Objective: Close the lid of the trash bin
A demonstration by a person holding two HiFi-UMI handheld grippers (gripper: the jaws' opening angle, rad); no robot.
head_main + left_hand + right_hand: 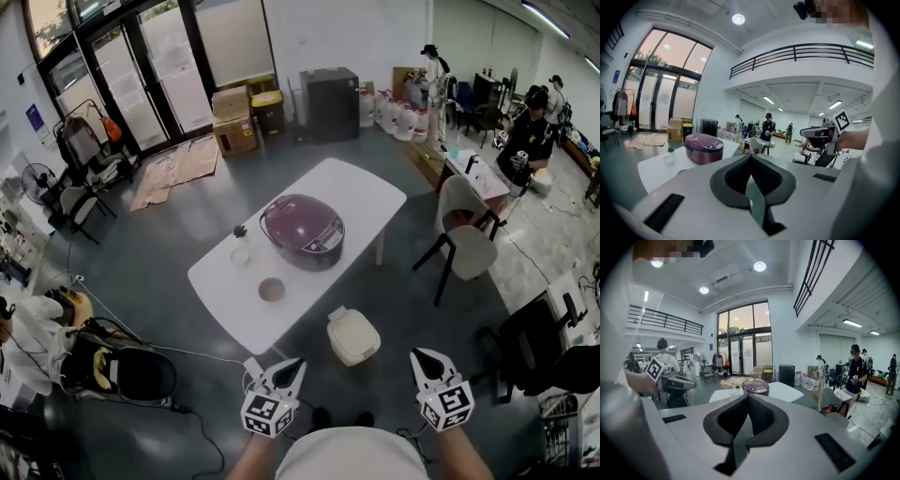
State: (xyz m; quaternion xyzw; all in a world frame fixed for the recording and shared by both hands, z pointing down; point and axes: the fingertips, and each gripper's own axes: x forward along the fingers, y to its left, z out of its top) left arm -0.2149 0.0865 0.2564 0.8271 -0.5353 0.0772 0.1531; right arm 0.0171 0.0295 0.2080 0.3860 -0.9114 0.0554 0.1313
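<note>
**Bin and hand-held grippers, seen from the head.** The bin [353, 336], cream with a rounded-square top, stands on the floor at lower centre of the frame, just beside the near edge of the white worktop [366, 192]. From above, its lid seems to lie flat on the body, so the bin reads as closed, though the steep angle hides any narrow gap.

The left hand-held gripper [291, 366] and right hand-held gripper [422, 358] sit at the bottom edge, either side of the bin and apart from it. Both have their jaws together with nothing between them, and neither touches the lid.

On the worktop are a purple cooker [303, 231], a bowl [271, 290] and a cup [241, 255].

As judged here, the closing looks done. If so, at most a press to check the lid's seating remains.
</note>
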